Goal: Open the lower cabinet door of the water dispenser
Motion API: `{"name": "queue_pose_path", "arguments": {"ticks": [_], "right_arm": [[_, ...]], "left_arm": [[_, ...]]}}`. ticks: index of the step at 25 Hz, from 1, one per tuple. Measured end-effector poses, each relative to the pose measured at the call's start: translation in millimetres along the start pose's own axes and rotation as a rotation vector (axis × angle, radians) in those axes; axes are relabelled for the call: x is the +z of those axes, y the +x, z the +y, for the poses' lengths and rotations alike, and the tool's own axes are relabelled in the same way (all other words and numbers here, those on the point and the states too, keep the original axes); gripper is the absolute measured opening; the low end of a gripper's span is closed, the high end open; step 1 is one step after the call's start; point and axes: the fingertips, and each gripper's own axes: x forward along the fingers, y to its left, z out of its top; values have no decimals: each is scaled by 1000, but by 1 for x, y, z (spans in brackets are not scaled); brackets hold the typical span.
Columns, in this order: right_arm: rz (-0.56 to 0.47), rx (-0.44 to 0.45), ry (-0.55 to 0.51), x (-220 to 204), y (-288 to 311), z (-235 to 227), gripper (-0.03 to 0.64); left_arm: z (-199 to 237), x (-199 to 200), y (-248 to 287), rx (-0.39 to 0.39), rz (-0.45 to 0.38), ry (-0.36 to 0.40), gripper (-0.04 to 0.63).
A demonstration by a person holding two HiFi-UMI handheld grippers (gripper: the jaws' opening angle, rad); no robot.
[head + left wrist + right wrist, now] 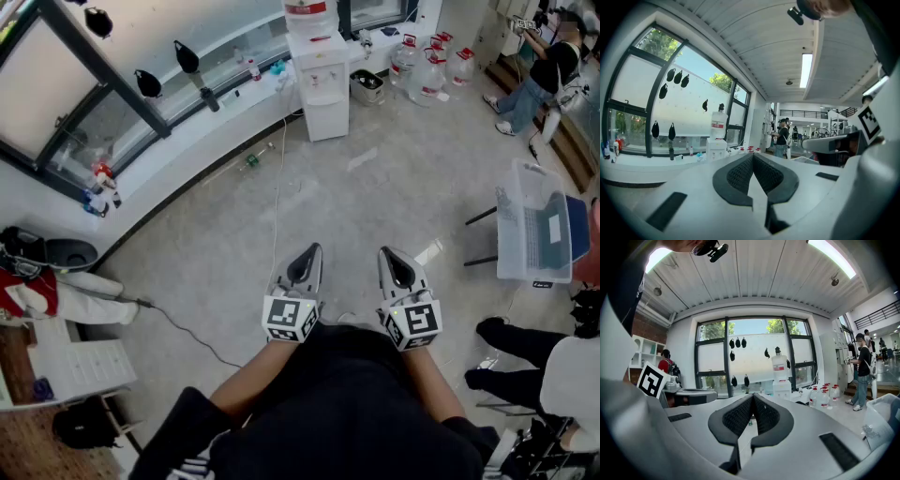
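A wide room with a pale speckled floor (234,244) runs along a wall of tall dark-framed windows (103,66), under which a white ledge (192,127) curves away. The water dispenser (317,70) stands against that ledge at the far side of the floor. It is a white cabinet with a big bottle (309,13) upside down on top. Its lower cabinet door (327,119) sits flush and closed. A small dark bin (367,86) is just beside the dispenser. A cluster of water jugs (429,66) with red caps sits on the floor near it. A thin cable (277,187) trails across the floor from the dispenser's side toward the person. Both tools are held level side by side in front of the person's body, well apart from the dispenser. The left gripper (305,255) has its jaws pressed together with nothing between the ribbed pads. The right gripper (394,258) is likewise clenched and empty. Both point roughly toward the dispenser across the room. To the right a clear plastic bin (532,220) rests on a dark stand. Another person (544,75) stands at the far right by the wall.
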Motion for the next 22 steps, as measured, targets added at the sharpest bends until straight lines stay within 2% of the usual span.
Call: {"name": "queue_pose_path", "arguments": {"ticks": [6, 12, 17, 22], "right_arm": [[-6, -3, -1, -1, 0, -1, -3], [-22, -31, 6, 2, -6, -13, -2], [-44, -57, 20, 7, -9, -25, -2], [-56, -43, 35, 7, -15, -27, -2]], "left_arm": [[-1, 0, -1, -1, -4, 2, 2], [-7, 9, -4, -41, -68, 4, 2], [1, 7, -5, -21, -51, -7, 2], [8, 4, -11, -15, -52, -15, 2]]}}
